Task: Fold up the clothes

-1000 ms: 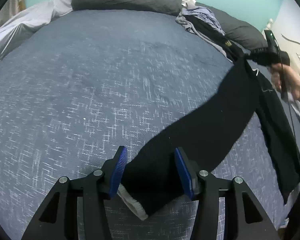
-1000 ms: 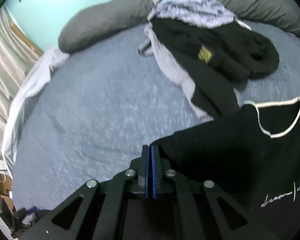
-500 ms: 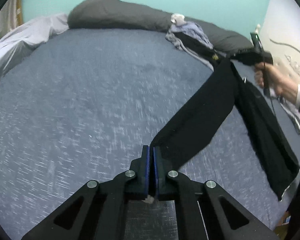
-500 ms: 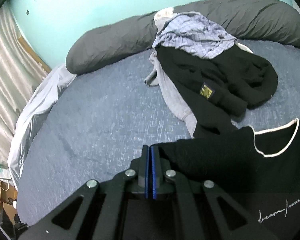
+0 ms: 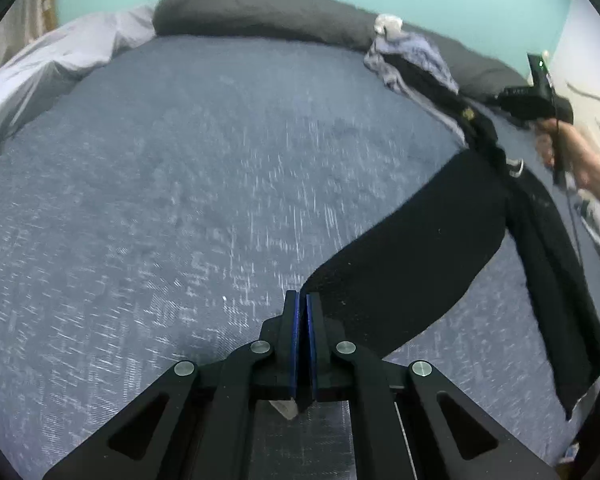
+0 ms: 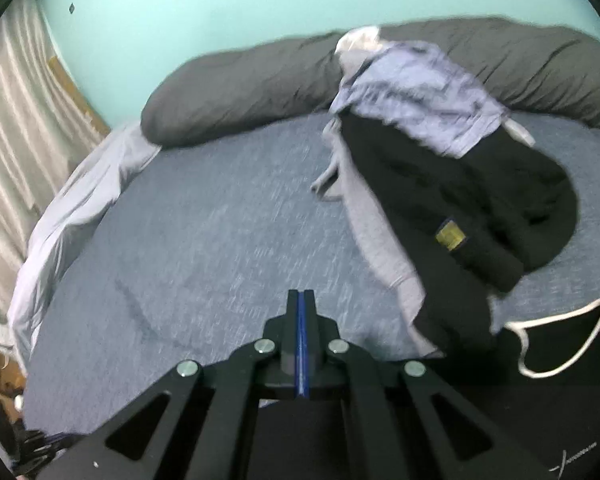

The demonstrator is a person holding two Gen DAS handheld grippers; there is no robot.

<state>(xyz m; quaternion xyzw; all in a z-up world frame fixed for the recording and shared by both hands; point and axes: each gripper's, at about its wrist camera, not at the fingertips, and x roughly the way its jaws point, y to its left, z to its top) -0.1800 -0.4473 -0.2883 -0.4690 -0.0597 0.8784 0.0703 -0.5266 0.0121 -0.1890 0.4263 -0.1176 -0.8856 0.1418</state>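
A black T-shirt [image 5: 428,256] with a white-trimmed neck [image 6: 560,344] hangs stretched above the blue bed between my two grippers. My left gripper [image 5: 302,300] is shut on one edge of it, near the bed's front. My right gripper [image 6: 300,300] is shut on the shirt, whose cloth hangs below and to the right of the jaws. In the left wrist view the right gripper [image 5: 528,100] is at the far right, held by a hand, with the shirt trailing down from it.
A pile of clothes [image 6: 452,184], black, grey and pale blue, lies at the bed's far right against a long dark grey pillow [image 6: 260,88]. A pale sheet [image 5: 40,76] is bunched along the left edge. The blue bedcover [image 5: 180,200] spreads left of the shirt.
My left gripper has shut on the shirt's edge and lifted it. The right gripper has raised its end, so the shirt now hangs stretched between them.
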